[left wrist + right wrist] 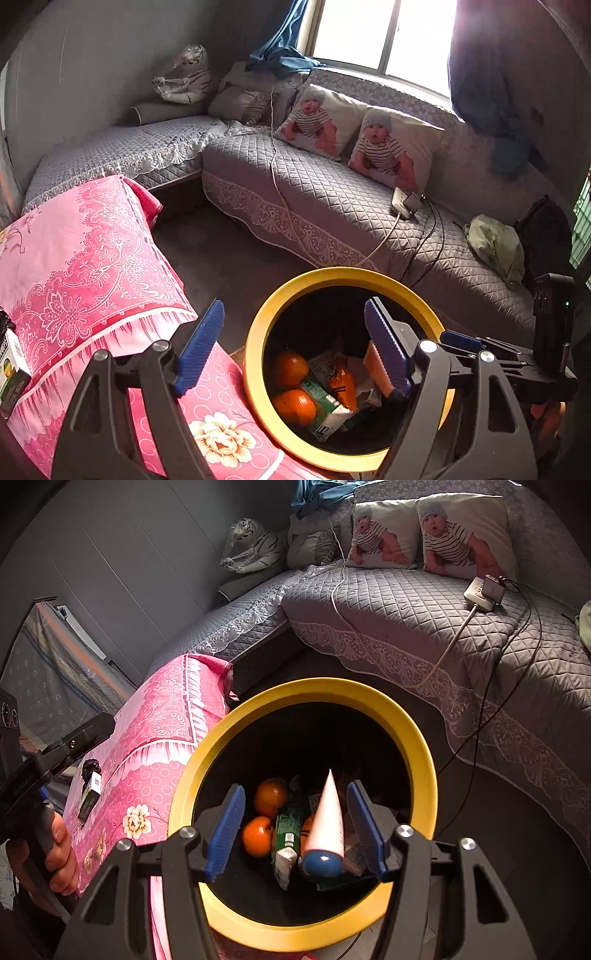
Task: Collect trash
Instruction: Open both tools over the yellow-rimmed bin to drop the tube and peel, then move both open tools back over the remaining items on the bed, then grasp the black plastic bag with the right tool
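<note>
1. Hovering over the yellow-rimmed bin, both grippers point down into it; it stands on the floor just beside the pink floral cloth.
2. Left gripper: blue fingers stand apart, nothing between them.
3. Right gripper: jaws apart; a white tube with a blue cap sits in the gap, cap toward the camera. Pads do not press on it; contact with the right pad cannot be told.
4. Bin contents: two oranges, a green-and-white carton, an orange packet, other scraps. Carton print too small to read.
5. A small dark box lies on the pink cloth; lettering on it illegible, and a barcode label shows in the right wrist view.
6. A person's hand grips the left gripper's handle at the frame's left edge.
7. Behind: grey quilted sofa, two baby-print pillows, a power strip.
</note>
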Motion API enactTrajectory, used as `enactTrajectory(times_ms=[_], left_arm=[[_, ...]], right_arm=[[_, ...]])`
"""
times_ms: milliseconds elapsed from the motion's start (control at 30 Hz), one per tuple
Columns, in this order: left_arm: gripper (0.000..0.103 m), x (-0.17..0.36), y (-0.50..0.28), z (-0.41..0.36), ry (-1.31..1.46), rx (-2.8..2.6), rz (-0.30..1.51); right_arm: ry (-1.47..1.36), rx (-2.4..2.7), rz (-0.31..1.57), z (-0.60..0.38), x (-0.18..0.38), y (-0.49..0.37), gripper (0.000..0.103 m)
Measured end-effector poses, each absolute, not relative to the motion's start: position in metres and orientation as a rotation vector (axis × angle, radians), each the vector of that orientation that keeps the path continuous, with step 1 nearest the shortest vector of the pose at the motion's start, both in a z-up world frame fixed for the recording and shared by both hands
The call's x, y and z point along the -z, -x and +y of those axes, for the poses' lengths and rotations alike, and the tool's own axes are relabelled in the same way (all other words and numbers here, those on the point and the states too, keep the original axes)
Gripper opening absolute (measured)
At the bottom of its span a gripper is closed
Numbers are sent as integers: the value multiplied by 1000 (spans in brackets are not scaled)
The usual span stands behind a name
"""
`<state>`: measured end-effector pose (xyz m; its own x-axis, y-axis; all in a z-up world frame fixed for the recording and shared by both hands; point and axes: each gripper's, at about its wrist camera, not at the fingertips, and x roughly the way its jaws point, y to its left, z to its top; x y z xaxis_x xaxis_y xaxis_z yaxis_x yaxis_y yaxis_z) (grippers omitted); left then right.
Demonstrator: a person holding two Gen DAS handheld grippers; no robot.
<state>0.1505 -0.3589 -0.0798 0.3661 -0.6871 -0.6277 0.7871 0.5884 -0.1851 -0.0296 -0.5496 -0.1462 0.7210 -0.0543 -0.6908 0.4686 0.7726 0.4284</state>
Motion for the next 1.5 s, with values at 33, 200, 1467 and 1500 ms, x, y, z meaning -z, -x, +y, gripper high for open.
enactTrajectory(times_ms=[33, 200, 1467, 1500], left_arm=[[78, 77, -155, -352, -134, 941, 726], [84, 57, -183, -296, 5, 866, 657], [94, 61, -212, 39, -145, 689, 573], [94, 64, -216, 32, -158, 694, 584]], right_arm=[[-632, 313, 711, -551, 145, 30, 58], [-600, 286, 696, -545, 130, 27, 58], [138, -301, 1276, -132, 138, -419, 57], [141, -301, 1279, -131, 141, -420, 46]])
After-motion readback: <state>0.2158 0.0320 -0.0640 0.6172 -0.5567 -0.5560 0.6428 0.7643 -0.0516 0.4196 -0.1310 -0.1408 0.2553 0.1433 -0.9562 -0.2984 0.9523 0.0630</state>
